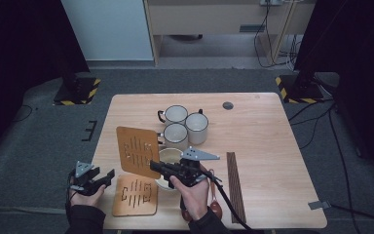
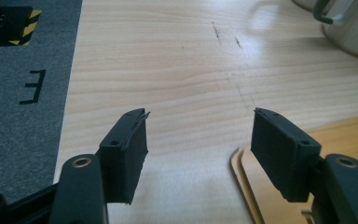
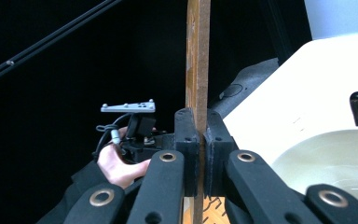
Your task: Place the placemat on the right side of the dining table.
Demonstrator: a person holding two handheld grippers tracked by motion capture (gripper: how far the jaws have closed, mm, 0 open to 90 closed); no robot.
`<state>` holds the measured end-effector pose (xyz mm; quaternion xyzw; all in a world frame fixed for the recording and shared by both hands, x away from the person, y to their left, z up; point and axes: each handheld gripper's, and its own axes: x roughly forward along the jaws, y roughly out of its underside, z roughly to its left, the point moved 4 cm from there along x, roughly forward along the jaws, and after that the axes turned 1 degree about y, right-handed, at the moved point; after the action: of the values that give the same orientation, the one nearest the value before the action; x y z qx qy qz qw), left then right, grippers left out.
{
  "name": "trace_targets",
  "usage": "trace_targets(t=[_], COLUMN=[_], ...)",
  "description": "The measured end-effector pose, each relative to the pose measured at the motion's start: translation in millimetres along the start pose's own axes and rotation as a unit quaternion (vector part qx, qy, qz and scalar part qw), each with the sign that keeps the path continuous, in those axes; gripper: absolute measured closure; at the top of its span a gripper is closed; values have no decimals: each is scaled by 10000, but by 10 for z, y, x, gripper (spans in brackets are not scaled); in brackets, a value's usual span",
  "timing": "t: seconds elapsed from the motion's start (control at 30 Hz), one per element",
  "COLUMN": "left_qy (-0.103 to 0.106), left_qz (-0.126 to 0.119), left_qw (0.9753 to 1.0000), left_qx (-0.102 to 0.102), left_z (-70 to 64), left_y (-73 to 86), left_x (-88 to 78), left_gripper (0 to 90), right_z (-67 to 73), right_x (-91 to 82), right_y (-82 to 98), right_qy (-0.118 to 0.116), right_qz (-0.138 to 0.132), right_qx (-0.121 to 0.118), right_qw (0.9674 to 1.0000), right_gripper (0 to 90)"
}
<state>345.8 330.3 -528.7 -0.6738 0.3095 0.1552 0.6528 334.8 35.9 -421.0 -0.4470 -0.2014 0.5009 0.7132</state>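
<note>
high view puts the right gripper [image 1: 155, 165] at lower centre, jaws pinched on the edge of a slotted wooden coaster [image 1: 137, 151] lifted on edge above the table [image 1: 263, 141], probably to carry it clear. a second coaster [image 1: 135, 196] lies flat at lower left, just beside the left gripper [image 1: 110, 174], whose jaws stand apart with nothing between. four mugs [image 1: 175, 115] cluster at centre; the ones whose insides show look empty.
</note>
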Motion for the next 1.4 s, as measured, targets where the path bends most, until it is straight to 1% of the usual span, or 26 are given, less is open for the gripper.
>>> trace_targets(t=[0.17,0.23,0.37,0.47,0.57,0.67,0.73,0.83,0.87,1.1,1.13,1.17,1.27,1.3,1.4], left_qy=[1,22,-26,-76,-98,-126,-138,-126,-124,-122,-134,-142,-180,-168,-173], left_qz=[52,63,112,186,230,301,348,353,378,460,474,486,540,502,490], left_qw=[9999,9998,9997,9996,9995,9991,9988,9987,9984,9978,9977,9977,9973,9976,9977], left_qx=[163,186,222,221,177,258,303,352,395,466,462,455,462,439,440], left_z=[-71,-102,-135,-143,-140,-138,-142,-148,-144,-110,-103,-97,-68,-59,-47], left_y=[-86,-118,-162,-176,-175,-170,-165,-166,-166,-136,-131,-126,-109,-106,-103], left_x=[147,210,304,381,438,486,512,547,556,621,626,632,652,656,656], left_gripper=[326,314,296,290,286,281,280,279,279,271,271,271,271,265,264], right_z=[-23,-30,-61,-96,-131,-172,-193,-221,-232,-325,-360,-360,-411,-430,-490], right_x=[-33,-55,-103,-150,-197,-266,-300,-341,-355,-506,-553,-553,-629,-654,-743], right_y=[-29,-50,-99,-141,-183,-240,-262,-289,-300,-400,-423,-423,-448,-459,-492], right_qy=[20,22,35,62,97,118,169,202,215,331,374,374,457,473,575], right_qz=[-42,-101,-161,-215,-280,-339,-343,-368,-386,-499,-541,-541,-575,-599,-641], right_qx=[9,-1,-5,-8,17,21,0,2,-8,17,10,10,13,17,23], right_qw=[10000,9999,9999,9997,9996,9994,9993,9991,9990,9982,9978,9978,9973,9971,9963], right_gripper=[871,871,871,870,871,871,871,871,871,871,871,871,871,871,871])
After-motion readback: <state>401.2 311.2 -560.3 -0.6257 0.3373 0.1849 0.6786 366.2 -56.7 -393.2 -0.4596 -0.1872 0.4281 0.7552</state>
